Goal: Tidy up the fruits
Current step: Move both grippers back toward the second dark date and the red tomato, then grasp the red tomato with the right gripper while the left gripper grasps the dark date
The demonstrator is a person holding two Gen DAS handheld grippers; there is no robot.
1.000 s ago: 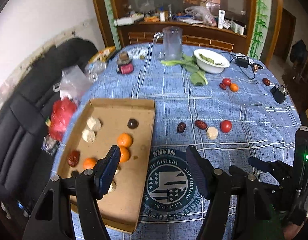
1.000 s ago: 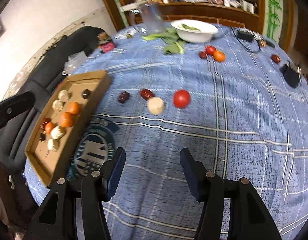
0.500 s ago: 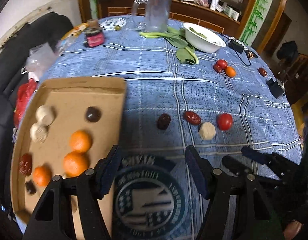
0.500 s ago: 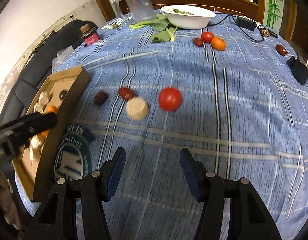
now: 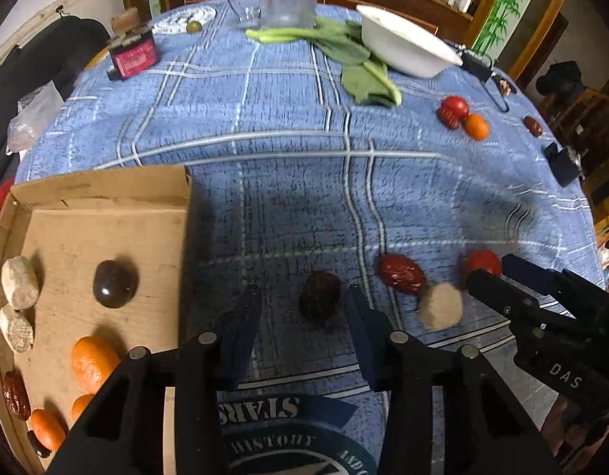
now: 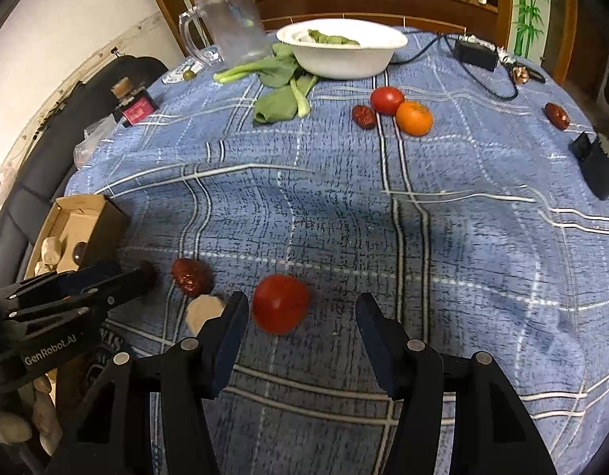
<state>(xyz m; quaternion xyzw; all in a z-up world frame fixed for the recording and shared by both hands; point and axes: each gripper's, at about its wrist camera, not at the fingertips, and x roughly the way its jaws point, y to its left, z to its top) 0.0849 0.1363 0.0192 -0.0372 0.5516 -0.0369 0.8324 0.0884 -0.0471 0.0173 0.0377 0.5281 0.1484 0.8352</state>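
My left gripper [image 5: 304, 316] is open, its fingertips on either side of a dark date [image 5: 319, 295] lying on the blue cloth. Right of it lie a red date [image 5: 400, 273], a beige round piece [image 5: 440, 306] and a red tomato [image 5: 480, 262]. My right gripper [image 6: 302, 318] is open, with the tomato [image 6: 280, 303] between its fingertips, nearer the left finger. The cardboard tray [image 5: 102, 233] at the left holds oranges [image 5: 92, 358], beige pieces, dates and a dark round fruit [image 5: 114, 283]. Further back lie a tomato [image 6: 386, 99], an orange [image 6: 414, 118] and a date [image 6: 363, 116].
A white bowl [image 6: 344, 59] with greens, loose leafy greens [image 6: 280, 99], a clear jug [image 6: 229, 25] and a red box [image 5: 134, 57] stand at the back. A black charger [image 6: 474, 53], its cable, a dark case [image 6: 597, 170] and a lone date [image 6: 556, 115] sit at right.
Both grippers have moved forward and down toward the row of fruit. The left now brackets the dark date and the right brackets the tomato. Both stay open.
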